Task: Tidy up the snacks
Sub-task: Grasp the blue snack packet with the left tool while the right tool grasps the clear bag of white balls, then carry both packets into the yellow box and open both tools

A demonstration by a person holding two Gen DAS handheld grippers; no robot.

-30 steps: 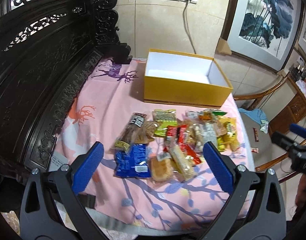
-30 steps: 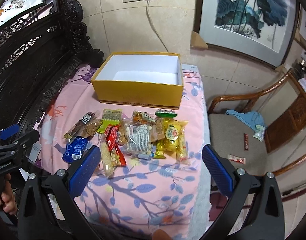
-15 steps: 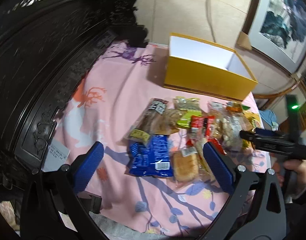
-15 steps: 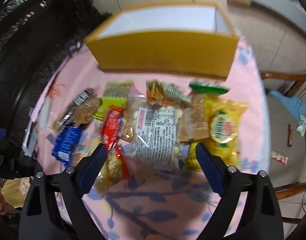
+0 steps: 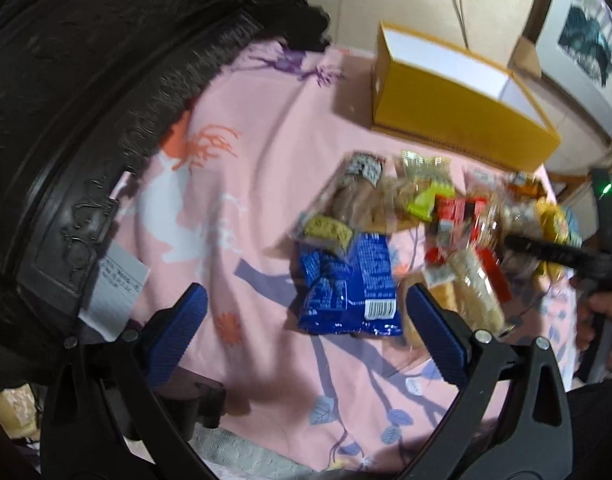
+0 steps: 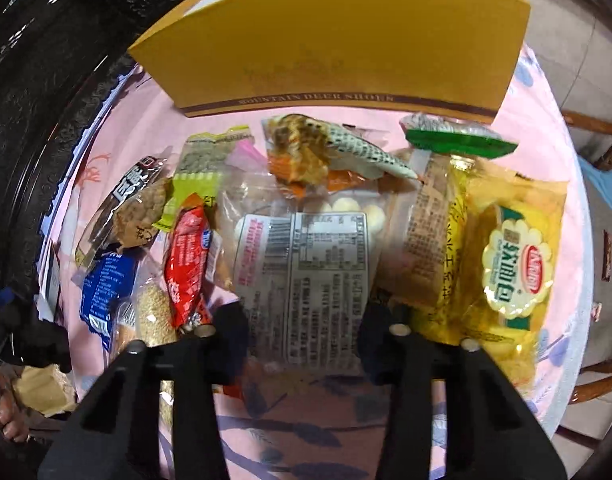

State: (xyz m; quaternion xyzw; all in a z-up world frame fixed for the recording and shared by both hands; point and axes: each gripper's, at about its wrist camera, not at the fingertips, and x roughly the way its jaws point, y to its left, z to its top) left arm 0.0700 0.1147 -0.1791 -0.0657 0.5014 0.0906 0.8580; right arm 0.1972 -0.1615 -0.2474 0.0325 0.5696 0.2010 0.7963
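Left gripper (image 5: 302,320): jaws wide apart, blue pads facing each other, tilted down toward the surface, nothing between them. Right gripper (image 6: 304,330): jaws partly closed, fingers flanking a clear packet; whether the pads press it cannot be told. In the left wrist view the right gripper appears at the right edge as a dark bar held by the right hand (image 5: 597,320). In the right wrist view the left hand (image 6: 6,416) shows at the lower left edge.
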